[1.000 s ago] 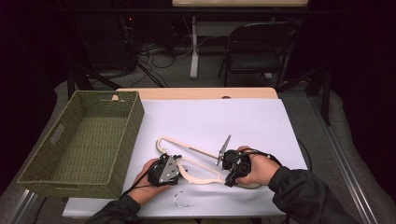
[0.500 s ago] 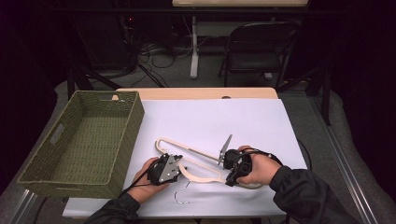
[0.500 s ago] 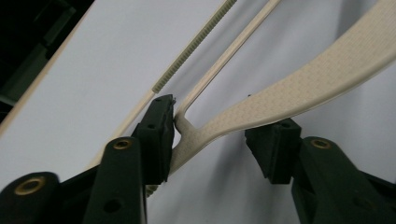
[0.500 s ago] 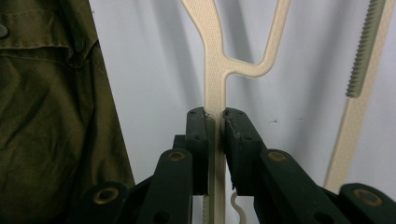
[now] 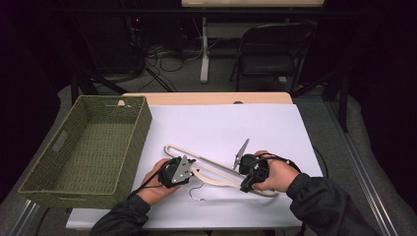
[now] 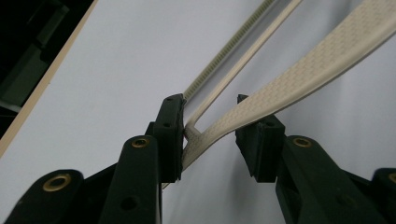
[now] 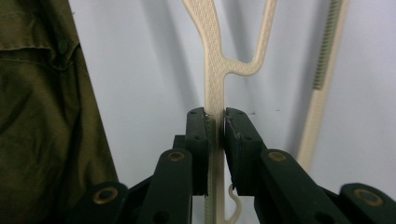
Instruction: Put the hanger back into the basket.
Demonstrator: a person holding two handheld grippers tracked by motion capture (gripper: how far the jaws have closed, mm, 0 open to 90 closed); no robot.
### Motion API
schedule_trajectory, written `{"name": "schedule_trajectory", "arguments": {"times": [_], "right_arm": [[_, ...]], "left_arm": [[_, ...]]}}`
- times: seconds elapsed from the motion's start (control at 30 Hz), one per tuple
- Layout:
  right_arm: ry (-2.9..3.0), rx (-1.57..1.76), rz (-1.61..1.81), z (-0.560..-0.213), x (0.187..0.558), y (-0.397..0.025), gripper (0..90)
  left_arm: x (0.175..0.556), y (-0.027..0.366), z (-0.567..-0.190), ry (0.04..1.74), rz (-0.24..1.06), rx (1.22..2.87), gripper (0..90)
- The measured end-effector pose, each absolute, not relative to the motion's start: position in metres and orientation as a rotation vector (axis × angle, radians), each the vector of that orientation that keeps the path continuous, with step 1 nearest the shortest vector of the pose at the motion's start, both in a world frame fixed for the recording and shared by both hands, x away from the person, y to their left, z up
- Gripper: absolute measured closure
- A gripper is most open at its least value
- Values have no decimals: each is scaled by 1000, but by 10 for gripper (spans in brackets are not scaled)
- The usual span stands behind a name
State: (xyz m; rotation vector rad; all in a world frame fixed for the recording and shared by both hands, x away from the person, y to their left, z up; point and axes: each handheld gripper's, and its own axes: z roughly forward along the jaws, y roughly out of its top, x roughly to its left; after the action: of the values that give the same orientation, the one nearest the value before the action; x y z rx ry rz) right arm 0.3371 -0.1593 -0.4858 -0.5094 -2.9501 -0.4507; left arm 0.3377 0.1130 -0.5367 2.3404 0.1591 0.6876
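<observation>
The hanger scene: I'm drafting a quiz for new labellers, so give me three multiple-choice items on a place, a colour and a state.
1. Where does the woven basket sit on the table?
A. its left side
B. its right side
C. its middle

2. What colour is the hanger?
A. red
B. cream
C. blue

3. How does the right gripper stand?
A. open, off the hanger
B. shut on nothing
C. shut on the hanger

Answers: 1 A, the high view shows it at the table's left edge. 2 B, its arms are pale cream in both gripper views. 3 C, both jaws press the hanger's flat arm in the right gripper view.
</observation>
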Motion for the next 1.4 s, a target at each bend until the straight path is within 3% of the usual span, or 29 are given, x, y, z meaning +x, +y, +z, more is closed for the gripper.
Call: {"name": "schedule_trajectory", "arguments": {"times": [0.5, 0.9, 1.13, 1.4], "right_arm": [[-2985, -731, -670, -460, 342, -202, 732], [-3023, -781, -698, -452, 338, -218, 733], [-3037, -802, -745, -451, 337, -221, 733], [-3047, -809, -718, -454, 335, -224, 728]], "left_arm": [[358, 94, -525, 56, 713, 2380, 732], [365, 87, -519, -7, 795, 2418, 782], [367, 85, -508, -3, 846, 2435, 868], [373, 92, -495, 125, 884, 2401, 870]]}}
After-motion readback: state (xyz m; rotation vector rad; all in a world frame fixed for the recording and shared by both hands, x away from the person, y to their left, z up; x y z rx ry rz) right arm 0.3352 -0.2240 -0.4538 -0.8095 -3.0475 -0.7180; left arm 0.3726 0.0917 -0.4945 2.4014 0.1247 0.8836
